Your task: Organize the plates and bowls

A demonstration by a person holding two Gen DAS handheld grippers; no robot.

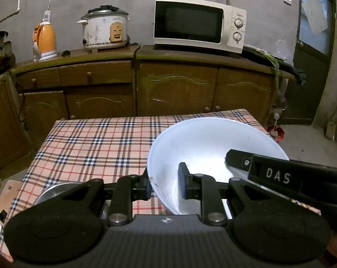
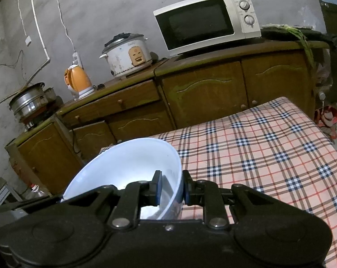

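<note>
Bowl (image 1: 204, 154) hangs between our claws: left claw (image 1: 166, 184) and right claw (image 2: 171, 187) each pinch opposite rims, so we carry it level above the counter (image 1: 90, 143).

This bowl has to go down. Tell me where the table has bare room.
The checked tablecloth is bare from the white bowl out to the far edge by the wooden cabinet. The near left corner is taken by a metal dish, beside the left claw.
</note>
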